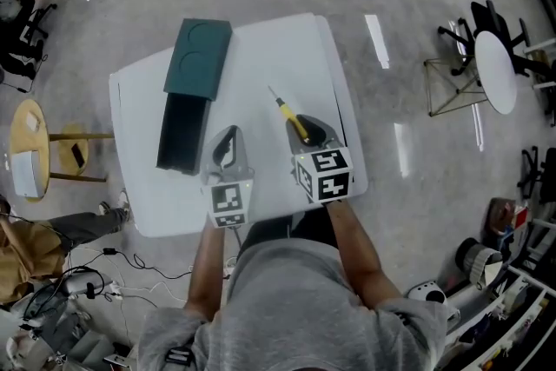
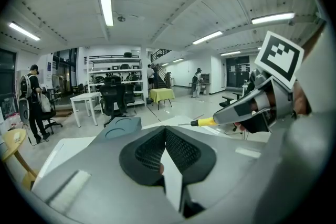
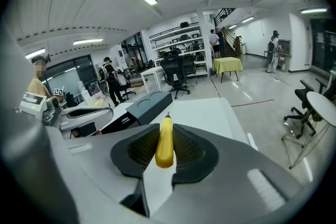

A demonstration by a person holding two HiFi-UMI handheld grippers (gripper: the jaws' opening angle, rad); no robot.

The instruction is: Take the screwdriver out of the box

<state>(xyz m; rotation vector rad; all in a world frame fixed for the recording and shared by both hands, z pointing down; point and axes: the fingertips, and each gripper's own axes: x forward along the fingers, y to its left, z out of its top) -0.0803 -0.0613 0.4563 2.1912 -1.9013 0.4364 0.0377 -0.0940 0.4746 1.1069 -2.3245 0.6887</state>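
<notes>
screwdriver (image 1: 293, 121): out of the box (image 1: 181, 139), clamped by its handle in the right gripper (image 3: 165, 131). It is right of centre in the head view, above the table (image 1: 269, 43), with the shaft aimed toward the upper left.
handling, judged: light and stiff. The smooth rounded handle could swivel or slide between the pads, and the thin shaft gives little to hold.
best hold, judged: mid-handle, across its thickest part, as now.
make: glossy yellow plastic handle, cigar-shaped; slim grey metal shaft; tip too small to read.
right gripper: jaws closed on the yellow handle, ribbed black pads pressing both sides, butt end toward the camera.
left gripper (image 2: 165, 132): jaws together, nothing between them. It is at lower centre of the head view, just left of the right gripper.
box: long, dark, rectangular tray, left of centre, well apart from the screwdriver. The inside is too dark to read.
lid (image 1: 198, 58): teal, matte, flat, with two round embossed rings. It overlaps the tray's upper end.
table: white, smooth, flat top.
</notes>
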